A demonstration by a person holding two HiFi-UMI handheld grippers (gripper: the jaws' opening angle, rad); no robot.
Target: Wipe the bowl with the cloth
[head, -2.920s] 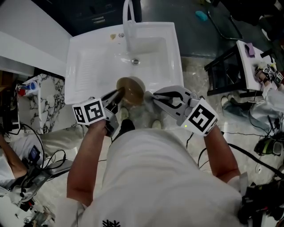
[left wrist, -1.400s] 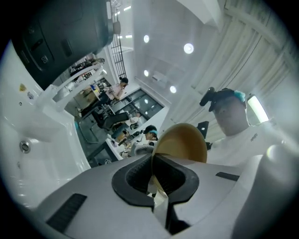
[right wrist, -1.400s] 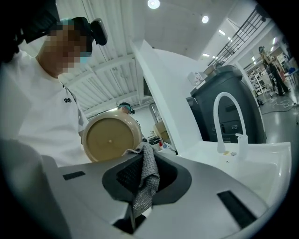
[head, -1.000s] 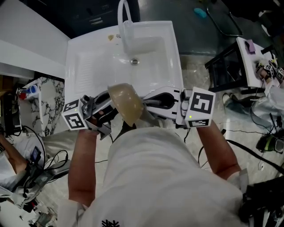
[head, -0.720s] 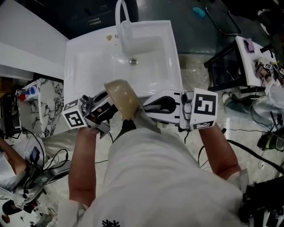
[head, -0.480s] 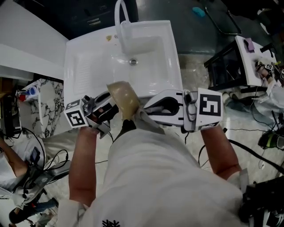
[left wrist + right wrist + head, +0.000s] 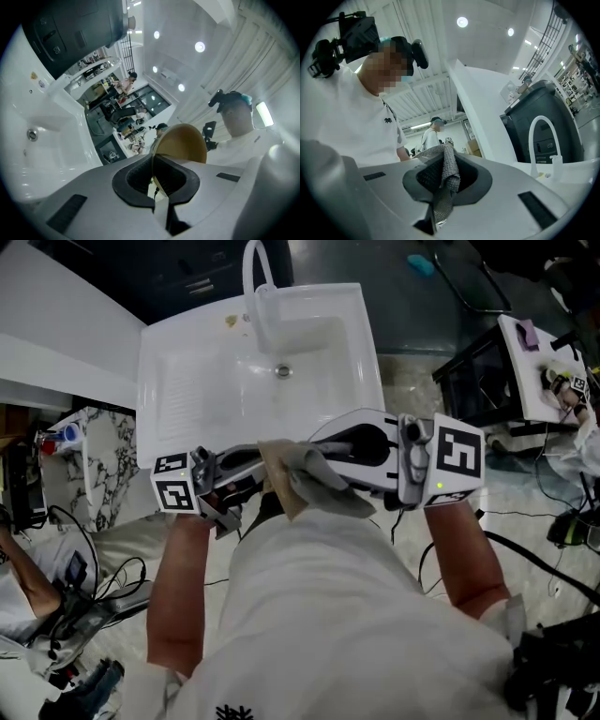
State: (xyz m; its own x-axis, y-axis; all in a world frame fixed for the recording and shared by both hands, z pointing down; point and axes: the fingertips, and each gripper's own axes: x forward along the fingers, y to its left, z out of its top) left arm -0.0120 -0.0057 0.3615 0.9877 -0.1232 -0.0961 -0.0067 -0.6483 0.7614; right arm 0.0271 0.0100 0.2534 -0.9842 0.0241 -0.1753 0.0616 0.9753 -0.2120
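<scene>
A tan bowl (image 7: 275, 474) is held on edge over the sink's near rim, and my left gripper (image 7: 251, 472) is shut on its rim. In the left gripper view the bowl (image 7: 182, 143) stands up from between the jaws, which pinch its rim at the left gripper (image 7: 153, 182). A grey cloth (image 7: 323, 486) drapes over the bowl and hides most of it. My right gripper (image 7: 314, 457) comes in from the right, shut on the cloth. In the right gripper view the cloth (image 7: 448, 174) bunches in the right gripper (image 7: 440, 190) and hangs below it.
The white sink (image 7: 187, 362) with its drain (image 7: 284, 371) and curved faucet (image 7: 255, 282) lies just beyond the grippers. A marble-patterned stand (image 7: 103, 460) is at the left, a black frame (image 7: 473, 381) at the right. Cables cover the floor.
The cloth has come over the bowl and now covers most of it. The bowl has tipped lower and the left gripper has sunk with it. The right gripper has risen a little.
</scene>
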